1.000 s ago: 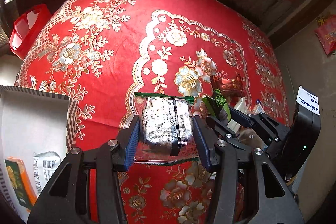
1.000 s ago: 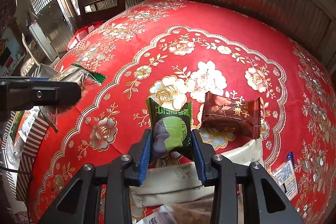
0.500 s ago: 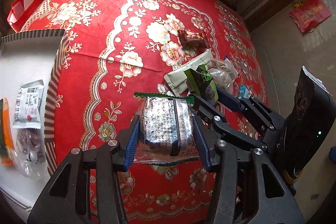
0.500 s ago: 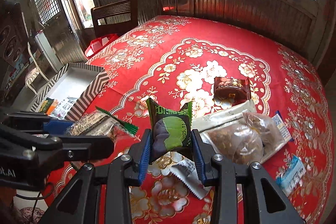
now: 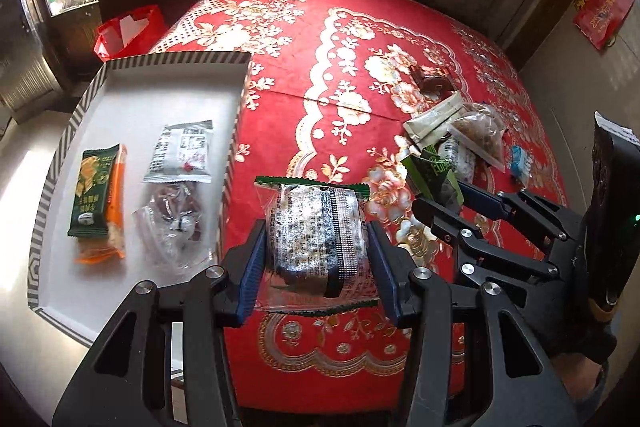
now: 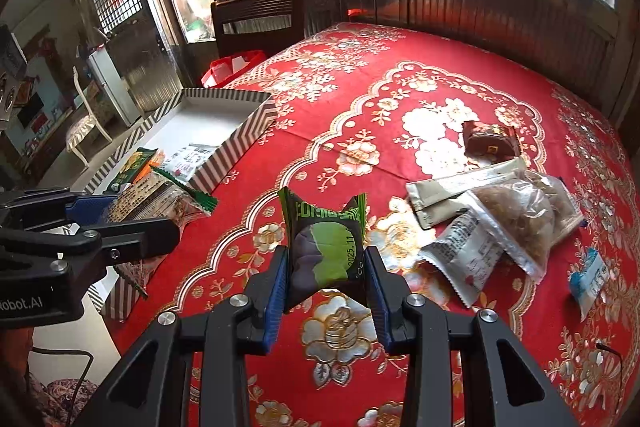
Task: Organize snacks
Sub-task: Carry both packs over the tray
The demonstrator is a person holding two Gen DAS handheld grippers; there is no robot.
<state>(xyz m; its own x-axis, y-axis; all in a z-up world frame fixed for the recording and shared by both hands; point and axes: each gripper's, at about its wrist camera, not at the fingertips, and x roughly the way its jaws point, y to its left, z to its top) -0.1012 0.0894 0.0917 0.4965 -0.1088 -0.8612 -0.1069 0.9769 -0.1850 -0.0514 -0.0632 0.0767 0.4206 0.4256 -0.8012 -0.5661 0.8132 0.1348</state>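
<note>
Fingers of our left gripper (image 5: 316, 259) are clamped on a clear packet with a green-edged seal (image 5: 314, 227), blue pads pressing both its sides. Fingers of our right gripper (image 6: 326, 279) are pinched narrow on a small green and purple packet (image 6: 326, 247), its top corners flaring above the pads.

Landmark: the striped box (image 5: 236, 115), white inside, sitting at the left edge of the red flowered surface (image 5: 340, 27).

- Left-held clear packet: in the air just right of the box's near right wall, over the red cloth, not inside the box.
- Right-held green packet: further right of the box, above the cloth, and beside the left gripper as the left wrist view shows it.
- Inside the box: a green and orange packet (image 5: 96, 195), a white printed packet (image 5: 182, 151) and a clear bag with dark pieces (image 5: 176, 223). All lie flat on the box floor.
- Well right of the box, on the surface: a loose pile made of a long beige packet (image 6: 464, 187), a clear bag of brown crumbly snack (image 6: 520, 219) and a white printed packet (image 6: 464, 255); the bag overlaps the other two.
- Beyond the pile, away from the box: a dark brown packet (image 6: 490, 143), lying alone.
- Right of the pile: a small blue and white packet (image 6: 590, 275), apart from the rest.
- Behind the box, off the surface: a red bag (image 5: 128, 31).
</note>
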